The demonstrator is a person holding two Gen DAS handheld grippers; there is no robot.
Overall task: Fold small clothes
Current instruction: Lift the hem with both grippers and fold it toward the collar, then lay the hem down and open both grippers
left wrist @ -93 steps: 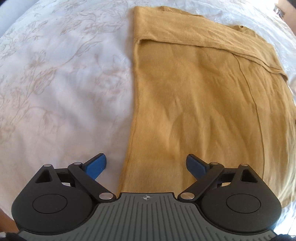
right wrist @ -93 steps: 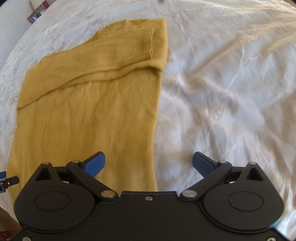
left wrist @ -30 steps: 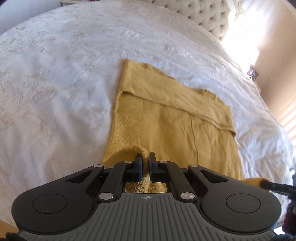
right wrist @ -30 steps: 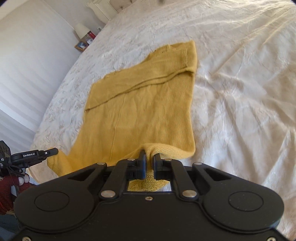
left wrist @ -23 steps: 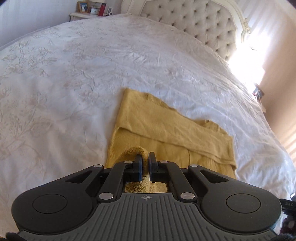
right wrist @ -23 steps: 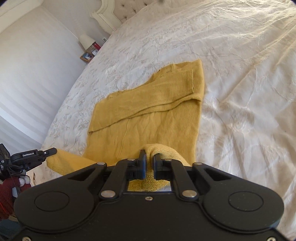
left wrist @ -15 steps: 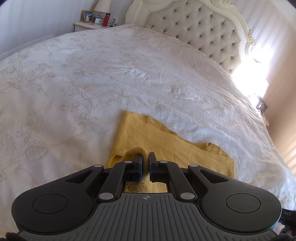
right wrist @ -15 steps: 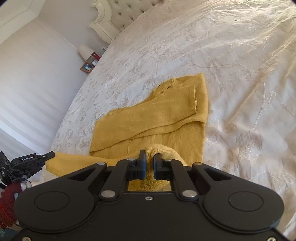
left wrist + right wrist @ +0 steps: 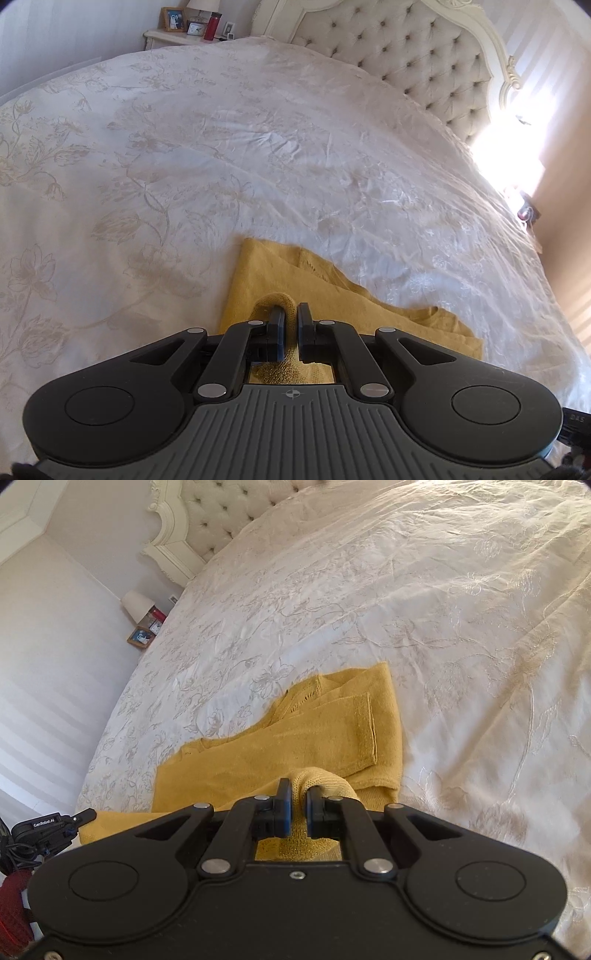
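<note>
Mustard-yellow knit sweater point(image 9: 258, 273), near hem raised off a white floral bedspread point(image 9: 184, 147) by two hand-held grippers.

Item: ribbed knit garment, its far part lying flat on the bedspread, one sleeve point(image 9: 332, 727) folded across the body with the cuff toward the right edge; neckline turned toward the headboard. Left gripper point(image 9: 290, 317): clenched on a bunched corner of the near hem, knit showing between the blue pads. Right gripper point(image 9: 299, 794): likewise clamped on the other near corner, cloth humped over its fingers. Surroundings: cream tufted headboard point(image 9: 424, 55) at the far end of the bed; bedside table point(image 9: 173, 35) with framed photo, red bottle point(image 9: 213, 26) and lamp base; strong light at the right of the left wrist view.
</note>
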